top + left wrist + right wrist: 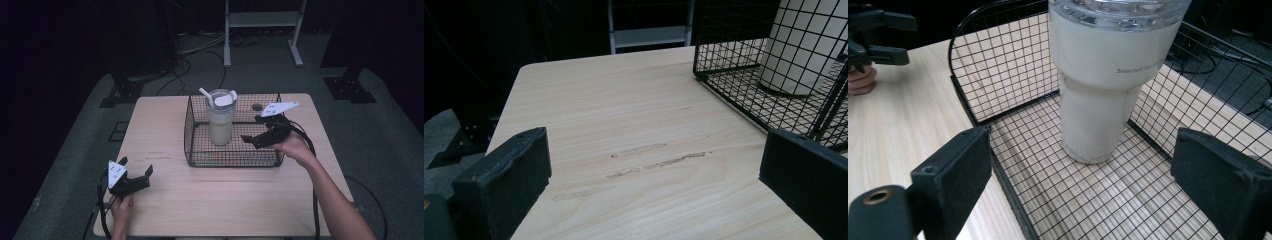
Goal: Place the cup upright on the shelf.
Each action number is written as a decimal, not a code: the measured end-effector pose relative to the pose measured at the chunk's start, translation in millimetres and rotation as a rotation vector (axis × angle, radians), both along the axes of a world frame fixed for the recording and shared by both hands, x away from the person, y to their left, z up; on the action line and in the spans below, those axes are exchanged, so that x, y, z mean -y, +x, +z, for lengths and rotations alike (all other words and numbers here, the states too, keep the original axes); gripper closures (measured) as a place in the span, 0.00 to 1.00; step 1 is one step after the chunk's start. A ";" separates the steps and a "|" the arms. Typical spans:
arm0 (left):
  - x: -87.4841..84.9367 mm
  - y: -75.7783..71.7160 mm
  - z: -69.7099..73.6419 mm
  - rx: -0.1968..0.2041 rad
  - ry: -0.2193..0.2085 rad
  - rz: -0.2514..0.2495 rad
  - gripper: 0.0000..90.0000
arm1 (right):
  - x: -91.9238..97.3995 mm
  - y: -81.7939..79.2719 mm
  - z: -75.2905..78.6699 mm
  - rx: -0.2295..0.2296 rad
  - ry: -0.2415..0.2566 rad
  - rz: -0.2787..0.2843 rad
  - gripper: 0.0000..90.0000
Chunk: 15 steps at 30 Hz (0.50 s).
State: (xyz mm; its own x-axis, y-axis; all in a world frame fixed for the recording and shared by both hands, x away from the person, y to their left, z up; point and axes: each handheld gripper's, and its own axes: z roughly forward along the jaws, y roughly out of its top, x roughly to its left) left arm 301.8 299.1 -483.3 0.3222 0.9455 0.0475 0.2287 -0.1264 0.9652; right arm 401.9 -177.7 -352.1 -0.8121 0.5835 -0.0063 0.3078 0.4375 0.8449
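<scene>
Right tool [1083, 185] spread wide, lined up on the tumbler [220, 120] standing upright in the wire basket [192, 150]!
Smooth, stiff, likely slippery: grab the narrow lower body. Left tool [135, 175] idles open at seven o'clock on the counter [225, 200]. Contents hidden; lid cut off up close.

A recording lab or studio, not a home. Shown by black drapes closing off the far side at 12 o'clock, a grey carpeted floor [380, 130], loose black cables [192, 55] trailing across it at 11 o'clock, black bolted stand feet [350, 89] at 2 and 10 o'clock, a pale metal rack frame [262, 22] at 12 o'clock, and a lone light wooden table [165, 125] lit at centre.
</scene>
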 end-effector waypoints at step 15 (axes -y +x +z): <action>0.7 0.0 0.0 -0.001 0.001 0.002 0.00 | 11.3 -25.2 -6.2 0.009 0.007 0.029 0.10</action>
